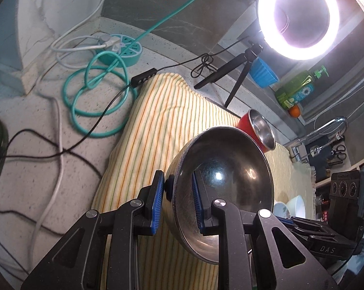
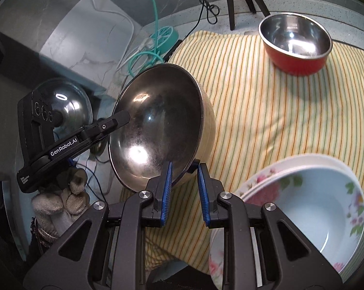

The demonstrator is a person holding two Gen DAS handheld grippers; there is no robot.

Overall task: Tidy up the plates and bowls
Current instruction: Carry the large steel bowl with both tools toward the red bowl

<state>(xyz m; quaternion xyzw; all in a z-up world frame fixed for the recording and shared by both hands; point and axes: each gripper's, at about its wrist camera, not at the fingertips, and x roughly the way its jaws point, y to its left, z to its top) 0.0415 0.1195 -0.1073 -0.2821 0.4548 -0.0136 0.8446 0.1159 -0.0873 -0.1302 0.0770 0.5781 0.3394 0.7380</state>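
Both grippers pinching steel bowl [image 2: 161,125] at opposite rim points: right gripper [image 2: 183,188] at near rim, left gripper [image 1: 176,203] at far-left rim, one pad inside, one outside. Bowl hanging tilted above striped cloth [image 2: 266,111], clear of it. Floral bowls [image 2: 310,207] sitting stacked near right. Red bowl [image 2: 295,43] standing far back on cloth. Advising: keeping both pinches equal, levelling rim, moving hands together, avoiding twist, lowering squarely onto matching stack.

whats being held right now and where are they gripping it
The large steel bowl, tilted, pinched at opposite sides of its rim by the left gripper and the right gripper.
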